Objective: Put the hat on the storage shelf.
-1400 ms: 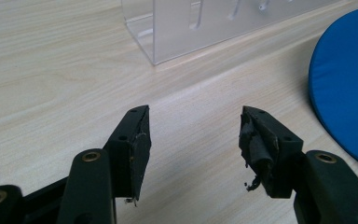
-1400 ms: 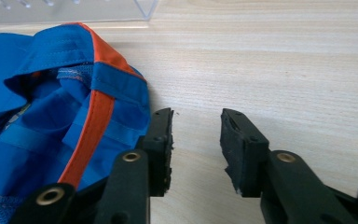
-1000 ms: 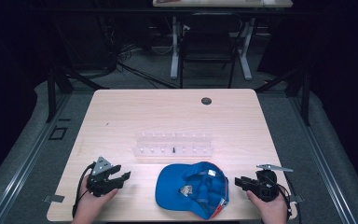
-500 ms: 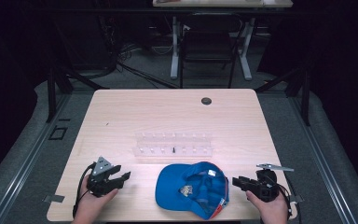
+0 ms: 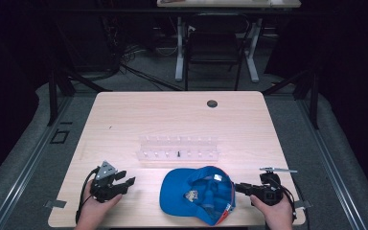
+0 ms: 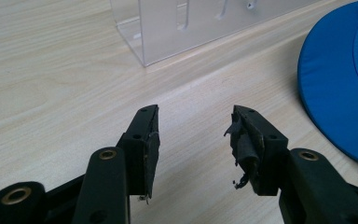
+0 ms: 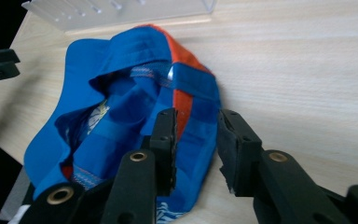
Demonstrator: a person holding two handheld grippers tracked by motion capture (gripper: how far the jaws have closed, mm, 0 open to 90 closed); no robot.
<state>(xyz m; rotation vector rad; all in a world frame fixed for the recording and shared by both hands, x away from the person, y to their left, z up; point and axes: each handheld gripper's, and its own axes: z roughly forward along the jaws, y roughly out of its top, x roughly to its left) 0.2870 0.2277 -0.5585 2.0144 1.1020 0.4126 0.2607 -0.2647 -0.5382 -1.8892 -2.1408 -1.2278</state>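
A blue cap (image 5: 196, 194) with an orange panel lies upside down near the table's front edge, its brim toward the left. My right gripper (image 5: 237, 188) points left at the cap's right rim. In the right gripper view its jaws (image 7: 198, 121) straddle the cap's (image 7: 121, 93) blue edge fabric. They have just been closing, and I cannot see the pads pressing on it. My left gripper (image 5: 128, 178) rests left of the cap. Its jaws (image 6: 193, 126) have just been closing a little but stand open over bare wood, with the brim (image 6: 340, 84) off to the right.
A clear plastic rack (image 5: 178, 147) with small pegs stands behind the cap, mid-table, also seen ahead of the left gripper as a clear box (image 6: 182, 23). A black grommet (image 5: 212, 103) sits near the table's (image 5: 172, 115) far edge. A chair (image 5: 213, 43) stands beyond.
The right gripper's jaws look slightly narrower at the cap's rim. Both hands and the cap keep their places.
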